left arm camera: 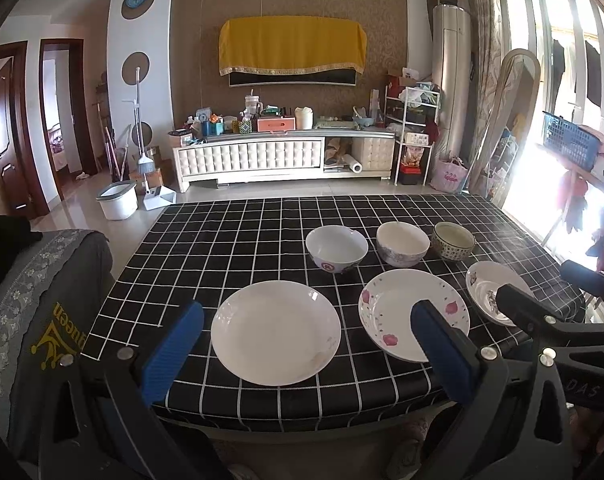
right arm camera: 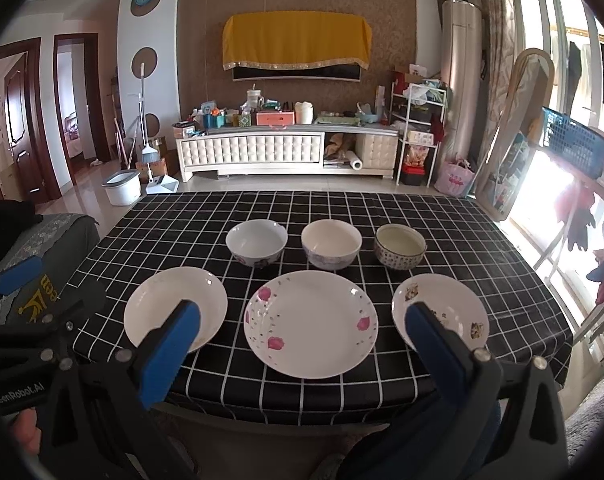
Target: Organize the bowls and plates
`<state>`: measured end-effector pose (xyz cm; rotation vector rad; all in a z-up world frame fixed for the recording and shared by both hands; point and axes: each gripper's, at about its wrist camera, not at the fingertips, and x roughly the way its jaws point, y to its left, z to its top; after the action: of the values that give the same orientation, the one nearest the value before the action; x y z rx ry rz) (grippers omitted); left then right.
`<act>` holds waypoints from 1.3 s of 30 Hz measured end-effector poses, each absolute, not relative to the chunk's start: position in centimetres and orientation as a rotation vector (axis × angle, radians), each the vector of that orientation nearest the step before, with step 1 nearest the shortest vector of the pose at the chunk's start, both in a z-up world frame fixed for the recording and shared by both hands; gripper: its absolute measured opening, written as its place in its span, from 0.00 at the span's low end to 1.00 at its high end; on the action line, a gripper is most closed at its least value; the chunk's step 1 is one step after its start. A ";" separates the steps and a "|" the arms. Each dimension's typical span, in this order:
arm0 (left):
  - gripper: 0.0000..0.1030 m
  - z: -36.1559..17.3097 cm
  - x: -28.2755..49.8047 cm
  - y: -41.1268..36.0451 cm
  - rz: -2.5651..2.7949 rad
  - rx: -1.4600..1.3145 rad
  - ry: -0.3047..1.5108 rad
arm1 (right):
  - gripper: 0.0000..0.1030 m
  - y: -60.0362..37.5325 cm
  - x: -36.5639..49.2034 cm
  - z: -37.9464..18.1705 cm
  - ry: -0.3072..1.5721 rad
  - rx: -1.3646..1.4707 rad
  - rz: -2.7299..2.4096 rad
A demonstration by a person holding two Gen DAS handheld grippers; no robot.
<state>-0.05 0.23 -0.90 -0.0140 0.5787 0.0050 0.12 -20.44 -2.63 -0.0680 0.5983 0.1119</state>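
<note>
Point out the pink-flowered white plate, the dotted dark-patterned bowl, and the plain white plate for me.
Pink-flowered white plate (right arm camera: 310,322): right wrist view, on its bare centre.
Dotted dark-patterned bowl (right arm camera: 400,257): right wrist view, on its outer wall.
Plain white plate (left arm camera: 275,332): left wrist view, on its centre.

Glossy glazed ceramic plates (right arm camera: 310,323) and bowls (right arm camera: 331,249) rest on a smooth, slightly sheened checked tablecloth (right arm camera: 382,208), while the gripper pads (left arm camera: 173,350) appear as finely textured blue rubber on matt black plastic.
</note>
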 end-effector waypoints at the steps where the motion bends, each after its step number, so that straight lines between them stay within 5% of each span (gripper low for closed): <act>1: 1.00 -0.9 0.0 0.2 0.006 -0.014 0.580 | 1.00 -20.5 0.2 -2.7 0.600 -0.068 0.112; 39: 1.00 -0.9 -0.6 0.3 0.012 -0.016 0.590 | 1.00 -20.5 0.0 -2.8 0.630 -0.064 0.114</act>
<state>-0.56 0.28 -0.89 -0.0162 0.5896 0.0116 0.01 -20.50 -2.80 -0.0645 0.6300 0.1140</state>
